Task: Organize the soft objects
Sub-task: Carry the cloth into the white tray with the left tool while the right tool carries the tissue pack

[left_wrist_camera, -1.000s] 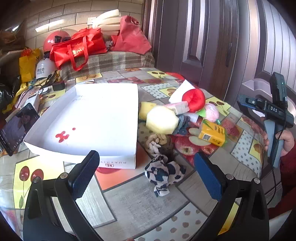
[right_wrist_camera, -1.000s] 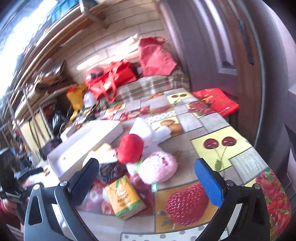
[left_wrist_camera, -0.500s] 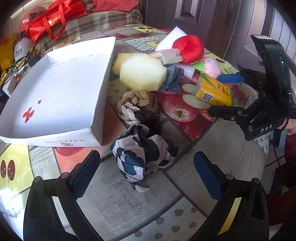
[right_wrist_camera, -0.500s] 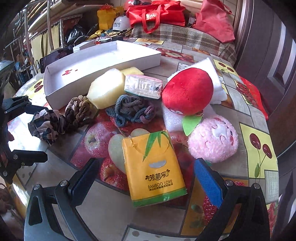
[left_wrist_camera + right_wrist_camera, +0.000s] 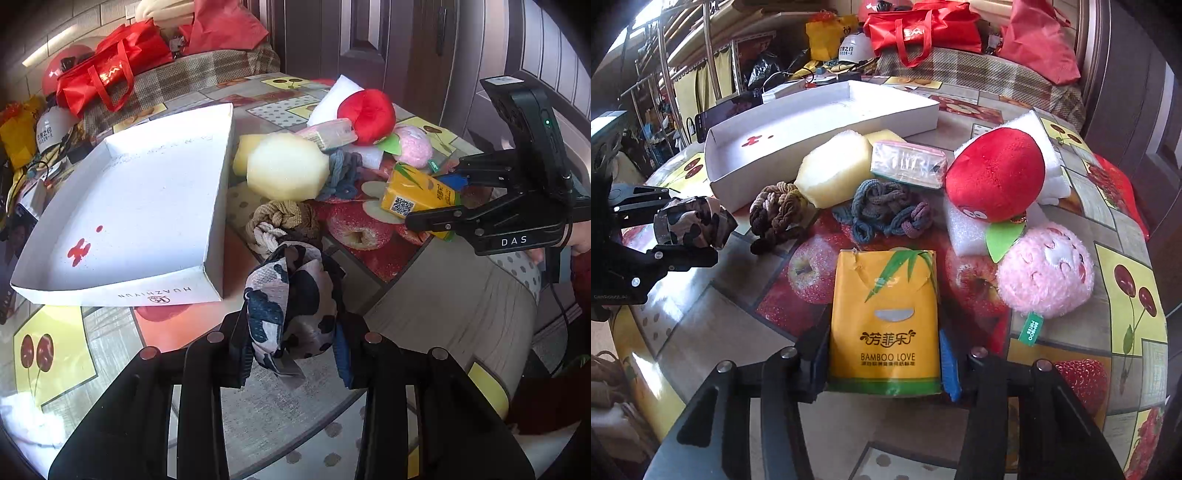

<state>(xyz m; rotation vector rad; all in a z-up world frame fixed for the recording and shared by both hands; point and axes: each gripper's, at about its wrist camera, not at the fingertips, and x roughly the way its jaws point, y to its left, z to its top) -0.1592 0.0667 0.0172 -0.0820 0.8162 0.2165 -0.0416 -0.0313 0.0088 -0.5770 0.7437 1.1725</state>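
Observation:
My left gripper (image 5: 291, 350) is shut on a black-and-white patterned cloth (image 5: 291, 295), held just off the table's near edge; the right wrist view shows the same left gripper (image 5: 689, 225) and cloth (image 5: 690, 221) at far left. The jaws of my right gripper (image 5: 884, 362) are closing, and its pads press both sides of a yellow tissue pack (image 5: 886, 314) lying on the fruit-print tablecloth. From the left wrist view, the right gripper (image 5: 432, 201) clamps the tissue pack (image 5: 413, 188) at right. A white open box (image 5: 218, 184) lies left of the pile.
Loose on the table are a pale yellow sponge (image 5: 834, 173), a brown scrunchie (image 5: 775, 210), a blue-grey scrunchie (image 5: 882, 214), a pink tissue packet (image 5: 908, 166), a red plush (image 5: 995, 177) and a pink plush (image 5: 1045, 273). Red bags (image 5: 110, 74) lie on a bench behind.
Both grippers came down toward the table and went from wide open to closed, the left around the patterned cloth and the right around the yellow tissue pack.

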